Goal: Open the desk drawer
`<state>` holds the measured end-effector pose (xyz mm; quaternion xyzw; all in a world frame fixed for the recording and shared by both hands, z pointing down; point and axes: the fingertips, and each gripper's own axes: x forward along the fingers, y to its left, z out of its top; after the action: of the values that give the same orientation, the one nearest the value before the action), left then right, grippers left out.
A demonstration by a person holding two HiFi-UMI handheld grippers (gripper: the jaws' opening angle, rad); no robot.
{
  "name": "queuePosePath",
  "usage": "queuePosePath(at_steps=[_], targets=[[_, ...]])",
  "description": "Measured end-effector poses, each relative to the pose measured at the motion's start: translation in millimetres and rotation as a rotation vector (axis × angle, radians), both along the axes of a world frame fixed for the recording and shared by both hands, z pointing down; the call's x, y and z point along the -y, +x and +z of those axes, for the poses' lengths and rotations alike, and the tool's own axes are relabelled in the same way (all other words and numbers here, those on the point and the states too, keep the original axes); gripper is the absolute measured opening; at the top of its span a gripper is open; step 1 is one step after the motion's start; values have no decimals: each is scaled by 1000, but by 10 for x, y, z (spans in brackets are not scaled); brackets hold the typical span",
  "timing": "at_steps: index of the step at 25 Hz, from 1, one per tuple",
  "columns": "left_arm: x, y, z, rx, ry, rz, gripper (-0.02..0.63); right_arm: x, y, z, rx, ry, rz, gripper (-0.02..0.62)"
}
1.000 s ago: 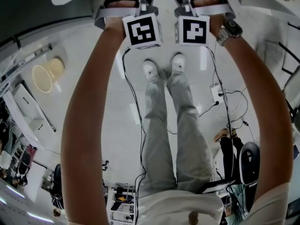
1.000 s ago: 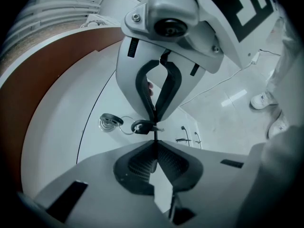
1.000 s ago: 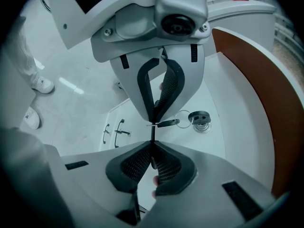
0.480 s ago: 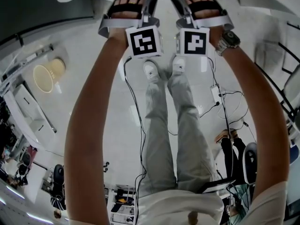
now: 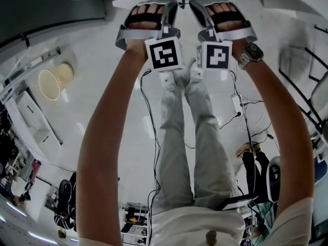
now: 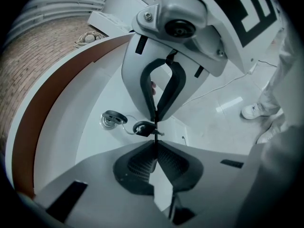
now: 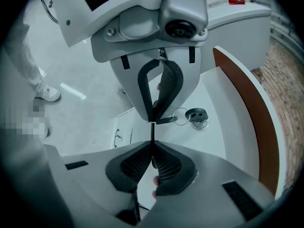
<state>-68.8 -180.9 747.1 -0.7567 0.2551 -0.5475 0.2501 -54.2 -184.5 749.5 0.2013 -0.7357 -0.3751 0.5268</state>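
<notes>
The white drawer front [image 5: 154, 1] runs along the top of the head view, under a brown desk top edge [image 6: 57, 94]. My left gripper [image 5: 171, 5] and right gripper [image 5: 193, 5] sit side by side against it, tips angled toward each other. In the left gripper view my own jaws [image 6: 154, 144] are shut on a thin dark lip of the drawer front, and the right gripper [image 6: 155, 121] pinches the same lip from the other side. A lock [image 6: 111, 119] with a key ring and hanging key [image 6: 142, 128] sits on the white face [image 7: 209, 141].
My legs and white shoes [image 5: 189, 132] stand directly below the drawer. Cables and a power strip [image 5: 236, 102] lie on the floor at right. A round bin [image 5: 48, 83] is at left and a chair [image 5: 271, 176] at lower right.
Both grippers have come toward me together, still shut, and the white drawer front has come with them. More of the drawer shows at the top of the head view.
</notes>
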Motion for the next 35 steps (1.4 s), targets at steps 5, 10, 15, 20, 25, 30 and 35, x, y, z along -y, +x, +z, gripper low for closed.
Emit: queuePosePath(at_steps=[5,10,15,20,25,30,35], targets=[[-24,12,-16,-21,-21,-28,25,-14,13,-18,0,-10,1,38],[-28,-2,-6,-16,-29,-16,25,-19,-4,-13,7,-22,6,38],[-27,-8,-23,-28,-22,-16,28,-17,-5,-35,15,-27,11,38],[-26,-93,-134,-145,8,-115,73,-17,23,-96,126,-102,99,40],[-178,-226,-233,-358,-87,-288,79,-111,120,-213,303,-237,237,123],[-198,-414,-503,-620,-168,-517,9,-159,161,-509,540,-397,408,35],[-273,-462,-950,-850,-211,-657,8,-247,239,-1043,820,-524,594,26]])
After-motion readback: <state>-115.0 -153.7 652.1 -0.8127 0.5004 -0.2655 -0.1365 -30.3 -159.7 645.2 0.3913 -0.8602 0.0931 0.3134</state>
